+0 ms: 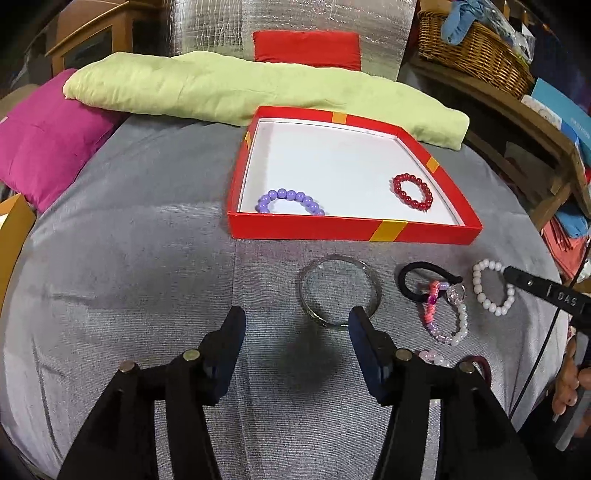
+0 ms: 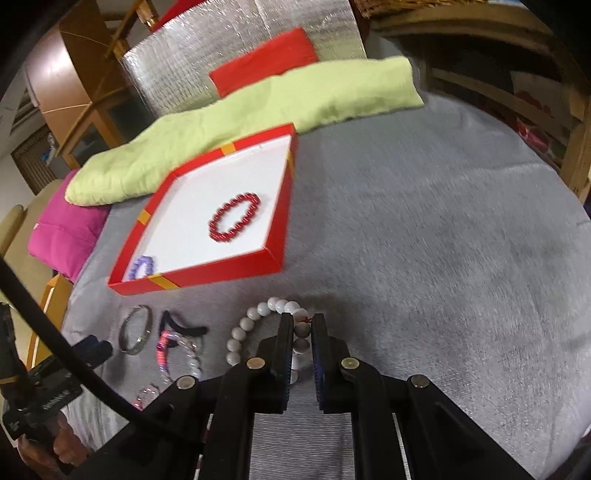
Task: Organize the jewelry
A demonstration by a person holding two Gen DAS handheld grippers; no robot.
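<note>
Our right gripper (image 2: 299,323) pinches the white bracelet (image 2: 255,332) by one bead; light, floppy, slippery. Our left gripper (image 1: 297,321) gapes wide, empty.

Grey fabric surface (image 1: 147,258) w/ green cushion (image 1: 221,92), pink pillow (image 1: 44,147), silver foil panel (image 1: 207,22) behind, wicker basket (image 1: 476,51) on wood shelf (image 1: 517,122).

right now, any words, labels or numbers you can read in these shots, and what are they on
"DAS": white letters on the black body of the right gripper, seen from the left wrist view.
Small white print on the blue card on the wooden shelf at right: too small to read.
White lettering on the black body of the left gripper, seen from the right wrist view: blurred, unreadable.
The red cardboard box carries no text.
</note>
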